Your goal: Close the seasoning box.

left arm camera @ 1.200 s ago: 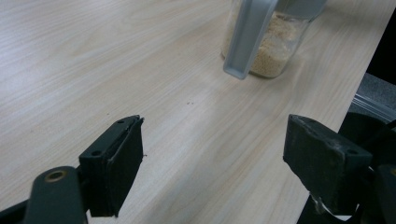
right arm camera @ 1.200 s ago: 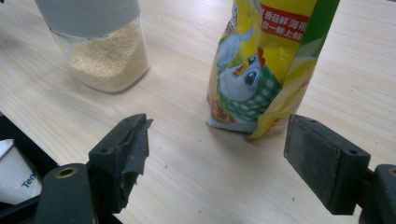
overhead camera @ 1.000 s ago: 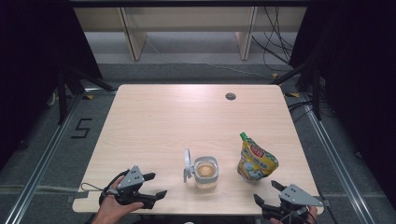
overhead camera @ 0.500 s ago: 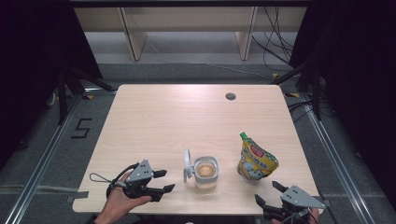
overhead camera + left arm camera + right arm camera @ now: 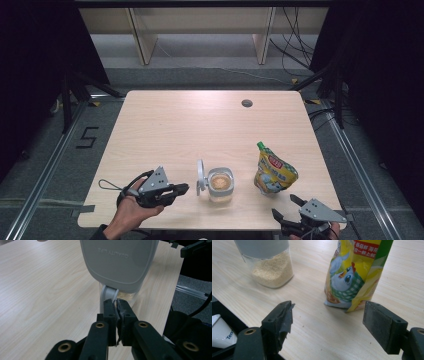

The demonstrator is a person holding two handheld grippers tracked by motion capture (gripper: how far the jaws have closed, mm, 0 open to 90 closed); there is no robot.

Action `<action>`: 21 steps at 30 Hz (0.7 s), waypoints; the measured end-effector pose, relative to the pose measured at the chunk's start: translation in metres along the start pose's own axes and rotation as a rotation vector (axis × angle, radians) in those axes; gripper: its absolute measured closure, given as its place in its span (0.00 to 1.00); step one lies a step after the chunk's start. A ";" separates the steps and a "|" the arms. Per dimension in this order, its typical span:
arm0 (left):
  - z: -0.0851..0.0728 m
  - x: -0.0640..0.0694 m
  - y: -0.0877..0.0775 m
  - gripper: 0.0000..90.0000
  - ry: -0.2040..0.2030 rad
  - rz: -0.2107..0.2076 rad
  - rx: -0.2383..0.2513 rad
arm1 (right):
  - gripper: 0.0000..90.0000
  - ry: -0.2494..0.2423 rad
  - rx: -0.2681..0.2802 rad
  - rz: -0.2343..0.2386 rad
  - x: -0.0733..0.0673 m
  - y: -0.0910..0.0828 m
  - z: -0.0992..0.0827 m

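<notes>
A pale wooden table (image 5: 190, 130) stands in a dark room, with shelves at the far side and cables on the floor. Near the front edge sits a small clear jar (image 5: 220, 184) with sandy grains inside. Its grey flip lid (image 5: 200, 176) stands up, open, on the jar's left side. To the right of the jar stands a yellow pouch (image 5: 274, 171) with a green cap and a cartoon chicken on it.

The left gripper (image 5: 181, 189) is just left of the jar. Its jaws have just been closing and are now pressed together, with nothing thick between them. In the left gripper view the tips (image 5: 116, 307) sit right at the lid's hinge arm (image 5: 108, 293); I cannot tell if they pinch it or only touch it.

The right gripper (image 5: 286, 207) waits near the front right corner, jaws spread wide, aimed at the pouch but apart from it.

I think the job has hardly begun. The jar is open, the pouch has its cap on, and nothing has been lifted.
</notes>
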State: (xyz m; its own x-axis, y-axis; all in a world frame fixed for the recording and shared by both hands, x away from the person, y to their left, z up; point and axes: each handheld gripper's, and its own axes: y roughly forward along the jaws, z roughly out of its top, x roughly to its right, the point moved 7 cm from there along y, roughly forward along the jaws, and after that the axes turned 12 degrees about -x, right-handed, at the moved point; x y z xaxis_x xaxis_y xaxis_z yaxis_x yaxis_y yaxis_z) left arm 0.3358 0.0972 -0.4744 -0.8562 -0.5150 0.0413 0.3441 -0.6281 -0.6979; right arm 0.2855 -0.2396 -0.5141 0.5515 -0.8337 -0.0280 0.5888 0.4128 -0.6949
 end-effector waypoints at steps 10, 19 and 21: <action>0.014 0.002 0.002 0.99 0.031 0.004 0.007 | 0.28 -0.013 -0.001 -0.009 0.001 0.001 0.000; 0.028 0.001 0.005 0.99 0.070 -0.005 0.004 | 0.28 0.000 -0.001 -0.004 -0.001 0.001 0.000; 0.033 -0.001 0.006 0.99 0.104 0.009 0.026 | 0.28 0.013 -0.009 -0.005 -0.002 0.000 -0.001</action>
State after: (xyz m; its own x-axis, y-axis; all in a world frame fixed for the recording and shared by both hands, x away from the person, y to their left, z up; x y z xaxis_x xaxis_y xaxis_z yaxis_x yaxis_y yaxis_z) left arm 0.3516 0.0742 -0.4552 -0.8879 -0.4583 -0.0403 0.3608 -0.6393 -0.6791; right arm 0.2838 -0.2382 -0.5146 0.5406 -0.8406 -0.0341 0.5861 0.4054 -0.7015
